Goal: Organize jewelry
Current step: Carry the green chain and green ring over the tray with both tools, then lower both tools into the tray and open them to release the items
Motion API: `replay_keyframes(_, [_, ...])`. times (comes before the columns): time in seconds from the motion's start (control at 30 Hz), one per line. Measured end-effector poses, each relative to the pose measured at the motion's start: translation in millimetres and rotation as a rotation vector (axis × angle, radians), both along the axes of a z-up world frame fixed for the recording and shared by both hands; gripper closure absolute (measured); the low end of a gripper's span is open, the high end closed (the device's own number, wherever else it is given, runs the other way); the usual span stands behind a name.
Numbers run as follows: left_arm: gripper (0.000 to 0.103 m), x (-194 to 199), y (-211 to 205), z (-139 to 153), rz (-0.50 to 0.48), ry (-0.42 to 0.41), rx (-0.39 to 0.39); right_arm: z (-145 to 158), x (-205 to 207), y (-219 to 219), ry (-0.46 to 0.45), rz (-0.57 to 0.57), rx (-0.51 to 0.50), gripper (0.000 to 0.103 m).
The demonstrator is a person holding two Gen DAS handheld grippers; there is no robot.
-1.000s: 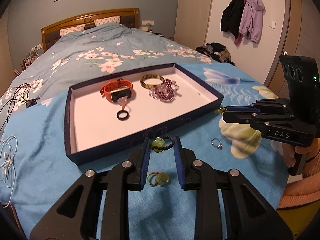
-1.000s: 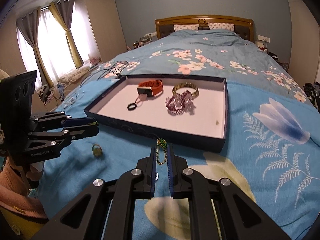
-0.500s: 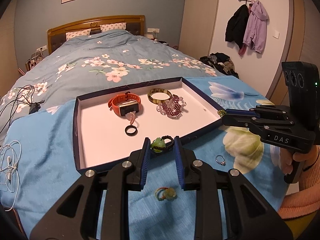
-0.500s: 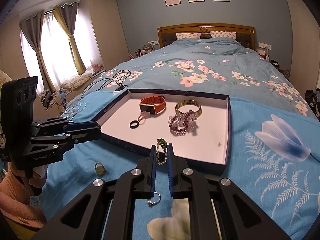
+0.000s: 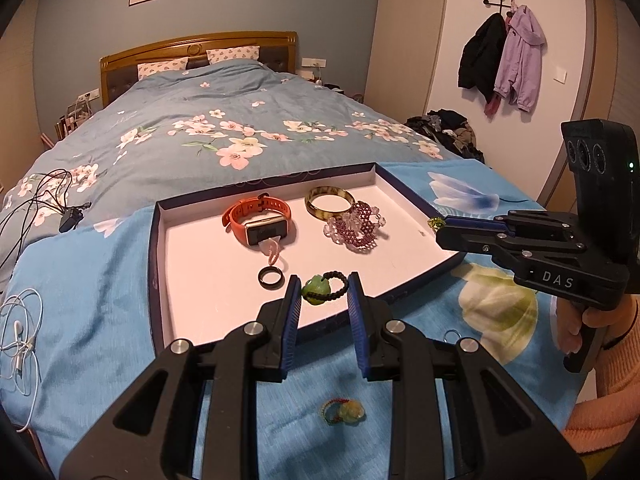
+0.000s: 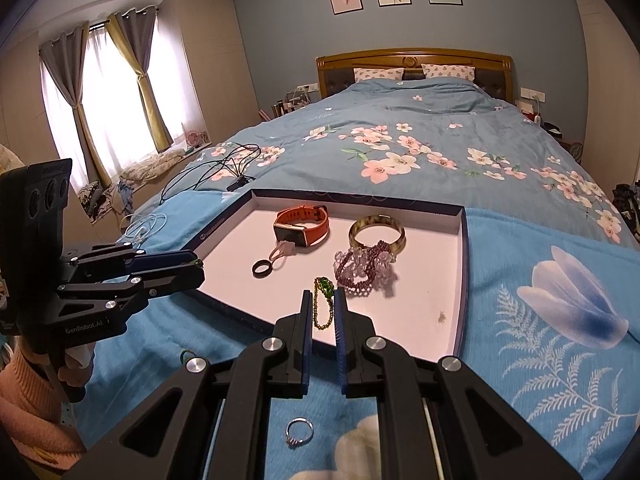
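Observation:
A dark blue tray (image 5: 154, 276) with a white floor lies on the blue bedspread and holds an orange watch (image 5: 260, 220), a black ring (image 5: 271, 278), a bangle (image 5: 330, 202) and a purple bead bracelet (image 5: 354, 228). My left gripper (image 5: 320, 294) is shut on a green pendant with a black cord (image 5: 318, 289), held over the tray's near edge. My right gripper (image 6: 321, 306) is shut on a green-and-gold chain (image 6: 323, 304), held over the tray (image 6: 464, 280). A silver ring (image 6: 299, 431) and a small green charm ring (image 5: 343, 411) lie on the bedspread outside the tray.
Black cables (image 5: 48, 200) and white earphones (image 5: 20, 332) lie on the bed to the left. The bed stretches back to a wooden headboard (image 5: 200, 46). Coats (image 5: 502, 54) hang on the right wall. Curtained windows (image 6: 108, 96) are at the left.
Both grippers have risen and moved forward from above the bedspread to over the tray, each still holding its piece.

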State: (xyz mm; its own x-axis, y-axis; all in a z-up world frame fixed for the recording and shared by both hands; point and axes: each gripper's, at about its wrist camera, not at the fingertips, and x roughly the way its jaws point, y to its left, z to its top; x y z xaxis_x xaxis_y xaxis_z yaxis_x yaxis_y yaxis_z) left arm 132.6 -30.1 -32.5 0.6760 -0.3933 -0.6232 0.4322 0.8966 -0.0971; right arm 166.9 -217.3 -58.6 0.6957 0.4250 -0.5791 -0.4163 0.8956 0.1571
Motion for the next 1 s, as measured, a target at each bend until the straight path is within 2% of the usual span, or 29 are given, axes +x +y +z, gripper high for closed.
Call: replay_keyframes(1.0, [0.079,44.1,-1.9,-20.1,0.048,0.047,0.026,-8.0,41.8,10.9,0.038,0.003,-0.017,0.094])
